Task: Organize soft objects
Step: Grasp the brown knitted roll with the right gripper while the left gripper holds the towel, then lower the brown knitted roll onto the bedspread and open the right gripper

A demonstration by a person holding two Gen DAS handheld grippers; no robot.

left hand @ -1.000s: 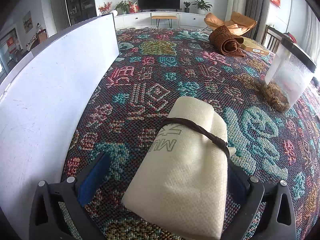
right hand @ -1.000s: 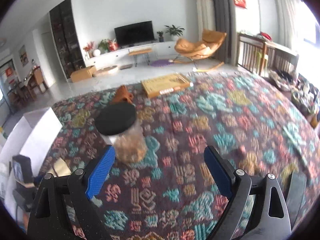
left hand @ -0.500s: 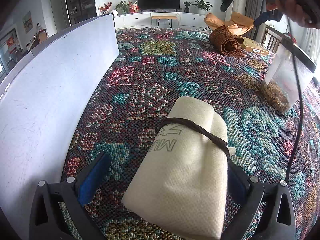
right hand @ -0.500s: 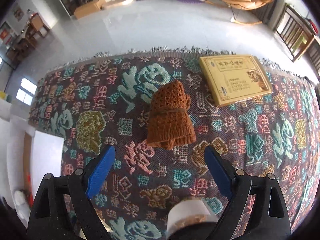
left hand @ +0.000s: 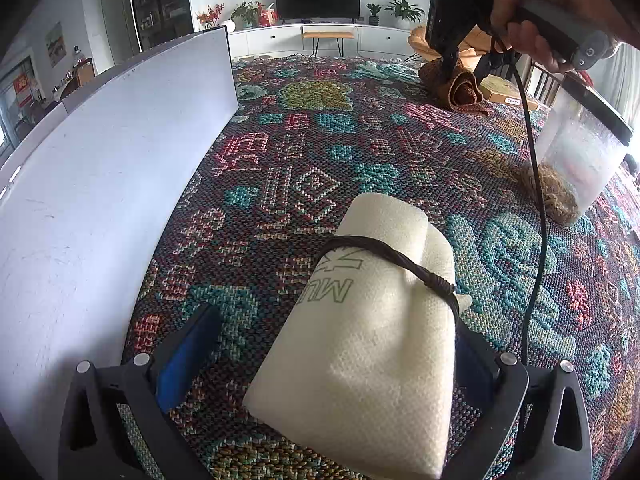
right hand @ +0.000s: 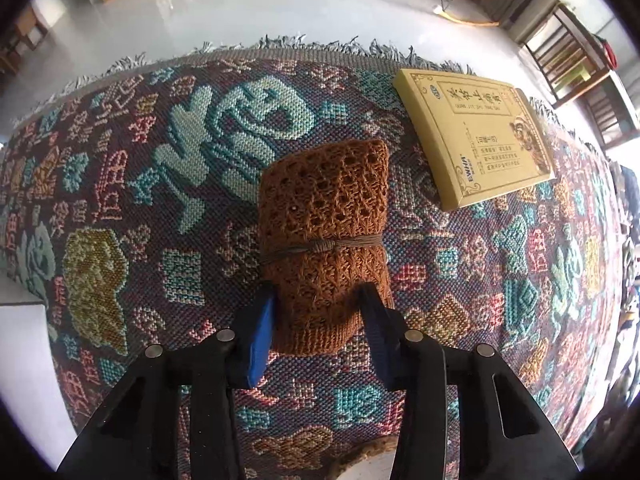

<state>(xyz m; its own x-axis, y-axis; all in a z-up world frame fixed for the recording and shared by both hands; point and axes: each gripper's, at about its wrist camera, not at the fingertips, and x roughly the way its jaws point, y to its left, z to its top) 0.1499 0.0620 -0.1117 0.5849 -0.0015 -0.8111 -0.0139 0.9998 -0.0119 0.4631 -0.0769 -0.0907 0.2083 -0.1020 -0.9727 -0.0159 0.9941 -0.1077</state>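
A cream rolled cloth tied with a dark cord lies on the patterned tablecloth, between the fingers of my left gripper. This gripper is open, and its left pad stands clear of the roll. At the far end lies a brown knitted roll bound with a thin string. My right gripper points steeply down over the brown roll's near end, its jaws closing with both pads pressing the sides. In the left wrist view a hand holds that right gripper above the brown roll.
A tall white board stands along the left of the cloth. A clear jar with a black lid stands at the right. A flat yellow box lies next to the brown roll, near the cloth's fringed edge. A black cable hangs from the right gripper.
The right gripper swung from the jar across to the brown roll, tipped downward and came down over it, and its jaws closed from wide apart onto the roll. The left gripper stayed still.
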